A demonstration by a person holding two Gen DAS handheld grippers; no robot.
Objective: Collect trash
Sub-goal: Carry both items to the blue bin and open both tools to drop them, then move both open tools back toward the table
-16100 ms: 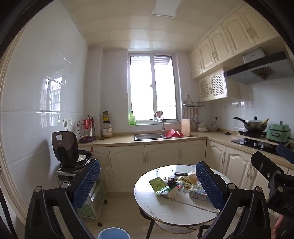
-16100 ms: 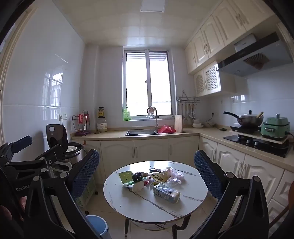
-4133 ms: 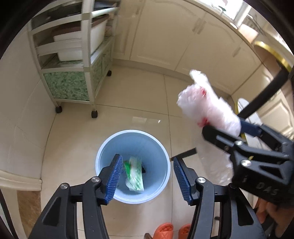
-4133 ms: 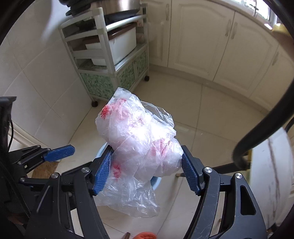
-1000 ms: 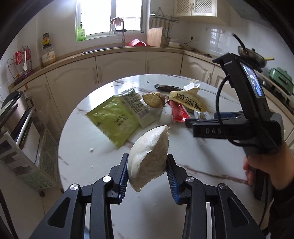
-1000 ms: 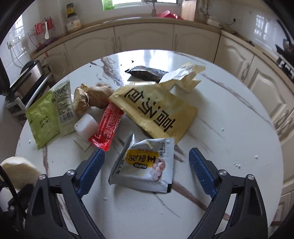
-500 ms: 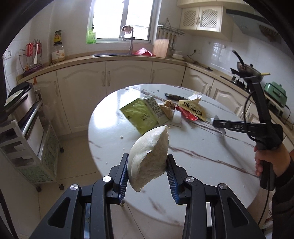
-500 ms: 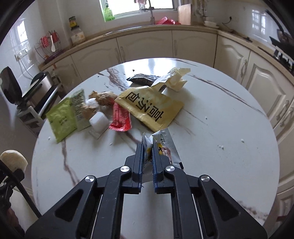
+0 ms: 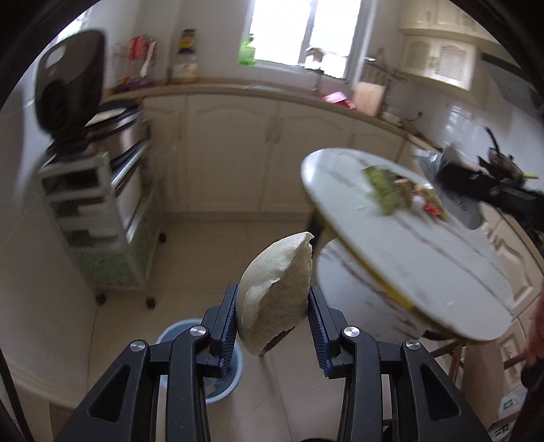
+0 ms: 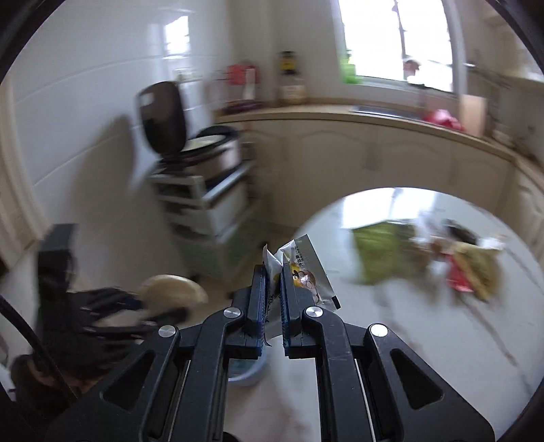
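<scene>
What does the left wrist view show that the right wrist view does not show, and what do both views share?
Only the left wrist view shows the torn face of the steamed bun between the left gripper pads, and the stove pan.

Only the right wrist view shows the right gripper shut on the snack packet with its print legible.

Both show the blue trash bin, the round marble table, the rice cooker and the window.

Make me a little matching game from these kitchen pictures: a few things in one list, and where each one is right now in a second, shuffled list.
Things:
1. white bun piece
2. silver snack packet
3. blue bin
4. green packet

Places:
A. on the floor
B. lying on the round table
C. clamped in the left gripper
D. pinched in the right gripper

Pairs: 1-C, 2-D, 3-A, 4-B
</scene>
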